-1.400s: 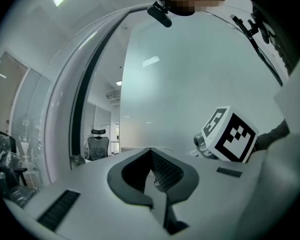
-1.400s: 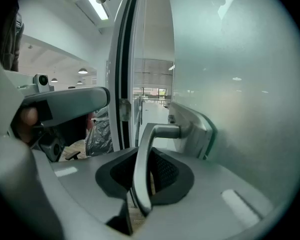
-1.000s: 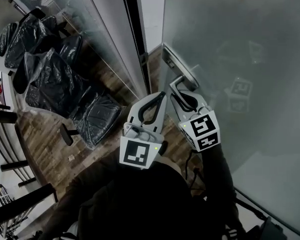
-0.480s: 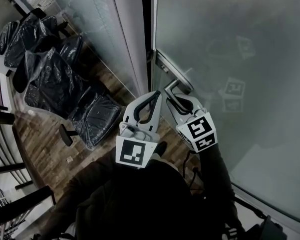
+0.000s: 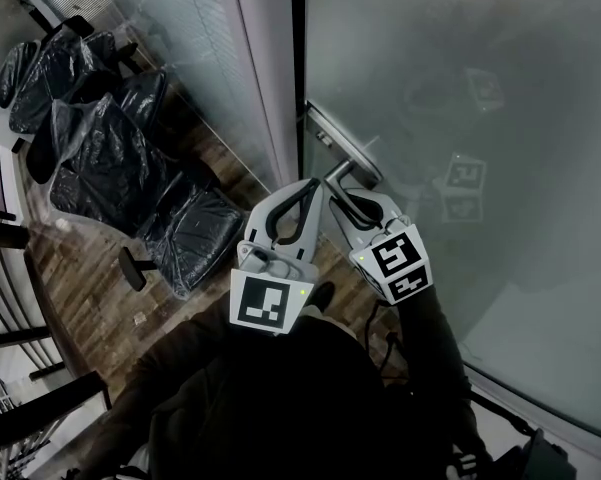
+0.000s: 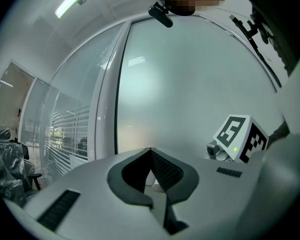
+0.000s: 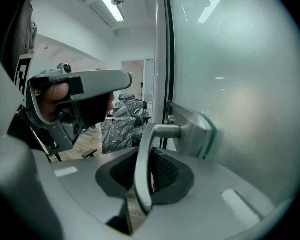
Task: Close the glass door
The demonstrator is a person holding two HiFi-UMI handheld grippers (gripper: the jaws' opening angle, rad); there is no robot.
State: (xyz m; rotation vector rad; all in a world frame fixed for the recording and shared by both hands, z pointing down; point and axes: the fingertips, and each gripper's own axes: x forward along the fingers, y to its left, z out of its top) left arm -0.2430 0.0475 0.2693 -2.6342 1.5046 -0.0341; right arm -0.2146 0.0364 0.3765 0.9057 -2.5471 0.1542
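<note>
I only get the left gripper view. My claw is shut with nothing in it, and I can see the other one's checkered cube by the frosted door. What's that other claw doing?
Observer: The right claw is shut on the door handle. The metal lever runs down between its pads.
Operator: What's the handle stuck to?
Observer: A metal plate fixed on the glass door, close to the door's edge.
Operator: Where's my claw if you look from up top?
Observer: In the head view your left claw sits just left of the right one, not on the handle.
</note>
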